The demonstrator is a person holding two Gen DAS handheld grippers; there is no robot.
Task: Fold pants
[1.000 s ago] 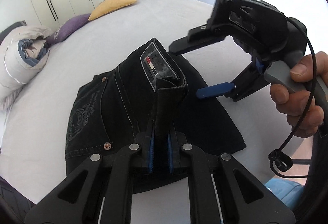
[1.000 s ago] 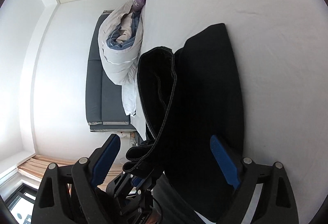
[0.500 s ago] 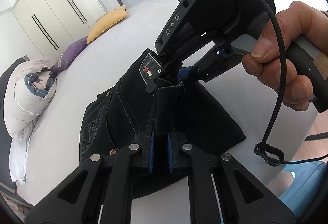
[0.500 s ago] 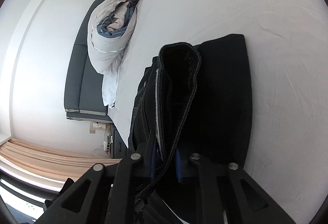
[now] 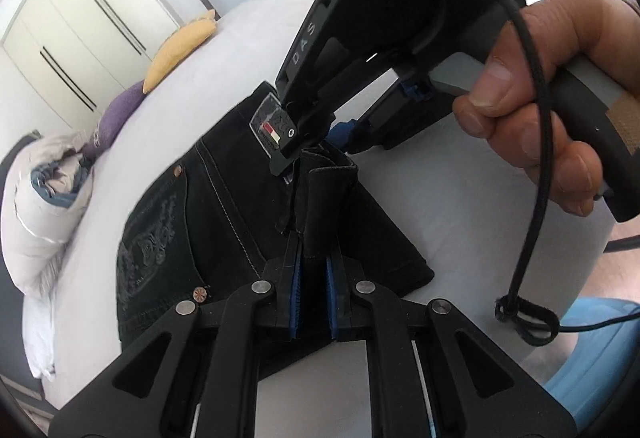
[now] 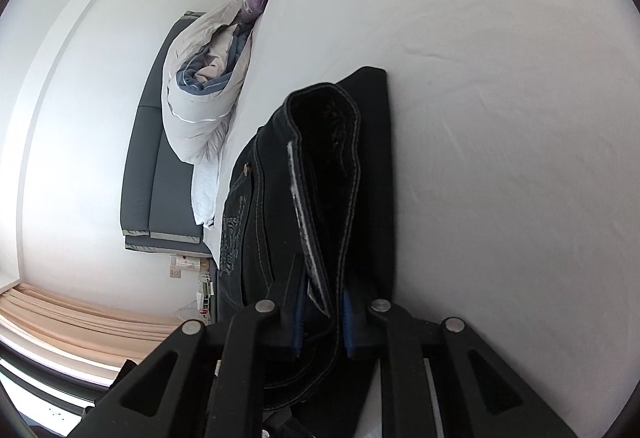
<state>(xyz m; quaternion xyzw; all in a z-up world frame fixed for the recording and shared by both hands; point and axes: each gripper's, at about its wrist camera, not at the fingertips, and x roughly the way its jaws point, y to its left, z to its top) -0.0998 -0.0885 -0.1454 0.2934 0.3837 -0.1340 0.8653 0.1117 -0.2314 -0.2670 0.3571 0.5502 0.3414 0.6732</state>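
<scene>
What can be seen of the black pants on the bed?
The black denim pants lie folded on the white bed sheet, back side up: pale contrast stitching, an embroidered pocket, copper rivets and a waistband patch with a red and white mark show. A thick folded edge is lifted off the pile, pinched by both the left tongs and the right tongs, which have just closed on it.

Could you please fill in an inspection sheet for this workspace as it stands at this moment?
Surface: bed with a pale sheet, lightly creased.
Job's things: black pants, partly folded, waistband edge lifted.
Clutter: rolled duvet, purple pillow, yellow pillow.
Grippers: left gripper shut on the pants; right gripper has just been closing, fabric between its blue pads.
Cables: black cord looped past the person's hand.
Surroundings: wardrobe, door, dark sofa.
</scene>
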